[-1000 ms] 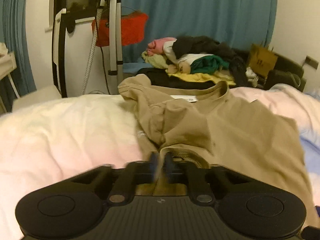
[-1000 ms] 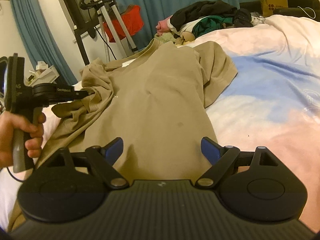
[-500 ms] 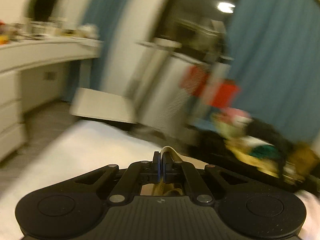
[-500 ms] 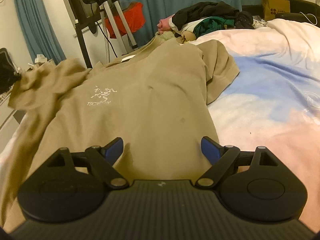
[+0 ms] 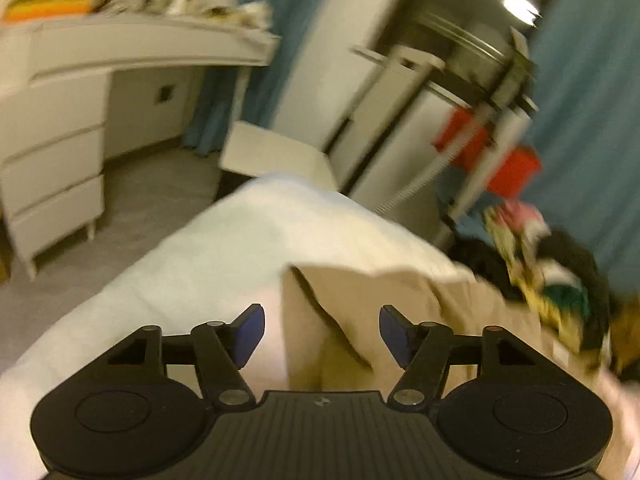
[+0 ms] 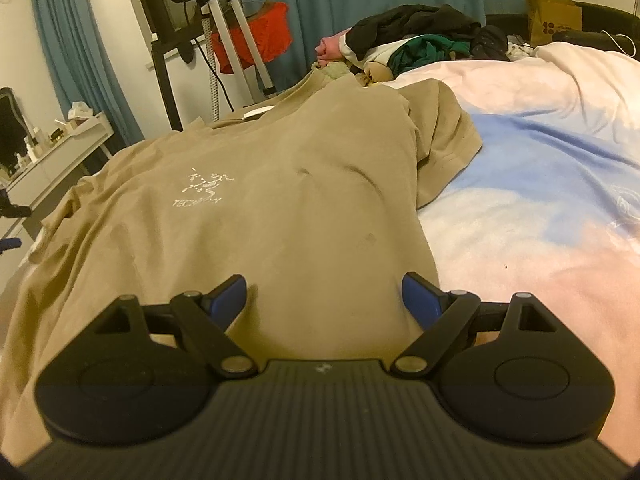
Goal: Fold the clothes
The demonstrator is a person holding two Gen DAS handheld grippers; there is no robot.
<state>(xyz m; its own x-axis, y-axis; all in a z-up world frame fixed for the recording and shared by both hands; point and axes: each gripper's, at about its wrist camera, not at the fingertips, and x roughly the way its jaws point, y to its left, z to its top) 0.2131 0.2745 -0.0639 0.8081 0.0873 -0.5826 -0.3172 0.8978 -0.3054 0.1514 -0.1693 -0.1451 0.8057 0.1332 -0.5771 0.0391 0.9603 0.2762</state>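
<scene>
A tan T-shirt [image 6: 280, 208] with a small white chest logo lies spread front-up on the bed, its far sleeve bunched at the right. My right gripper [image 6: 324, 298] is open and empty, just above the shirt's near hem. My left gripper [image 5: 320, 332] is open and empty at the bed's left side, above the shirt's left sleeve edge [image 5: 360, 300], which lies flat on the bedding. The left wrist view is blurred.
The bed [image 6: 540, 184] has pink, white and blue bedding. A pile of mixed clothes [image 6: 420, 40] sits at the far end. A metal stand with a red item [image 6: 248, 36], teal curtains and a white drawer unit [image 5: 52, 152] stand left of the bed.
My left gripper pulled the bunched sleeve out to the left, then opened and let it go. The shirt now lies spread with its logo showing. The right gripper stayed put.
</scene>
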